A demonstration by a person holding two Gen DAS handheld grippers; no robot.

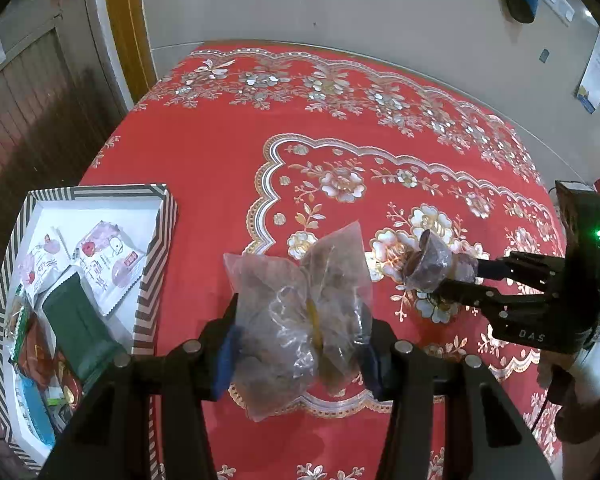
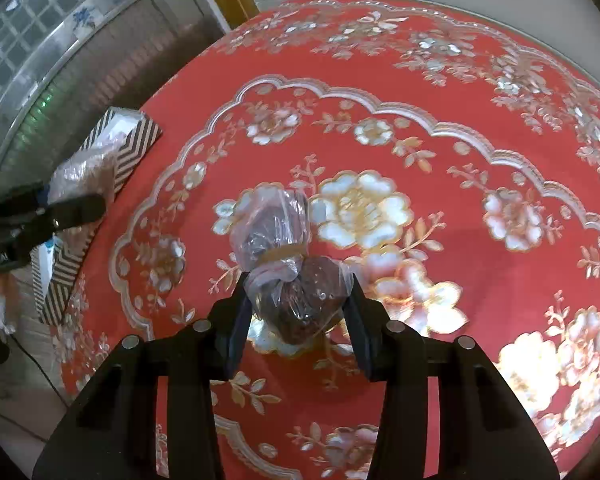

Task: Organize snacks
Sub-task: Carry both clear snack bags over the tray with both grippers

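Note:
My left gripper [image 1: 300, 332] is shut on a clear plastic bag of brownish snacks [image 1: 296, 320], tied in the middle with a yellow band, held above the red tablecloth [image 1: 204, 168]. My right gripper [image 2: 298, 304] is shut on a small clear bag of dark red-brown snacks [image 2: 288, 280] with a tan band; it also shows in the left wrist view [image 1: 428, 264], to the right of the left gripper. A striped-rim white tray [image 1: 158, 240] at the left holds several snack packets, pink-white ones [image 1: 108, 264] and a green one [image 1: 76, 320].
The table carries a red floral cloth and stands against a pale wall [image 1: 300, 8]. The tray sits at the table's left edge, seen also in the right wrist view [image 2: 132, 140]. A wooden door frame [image 1: 124, 20] and panelling stand at the left.

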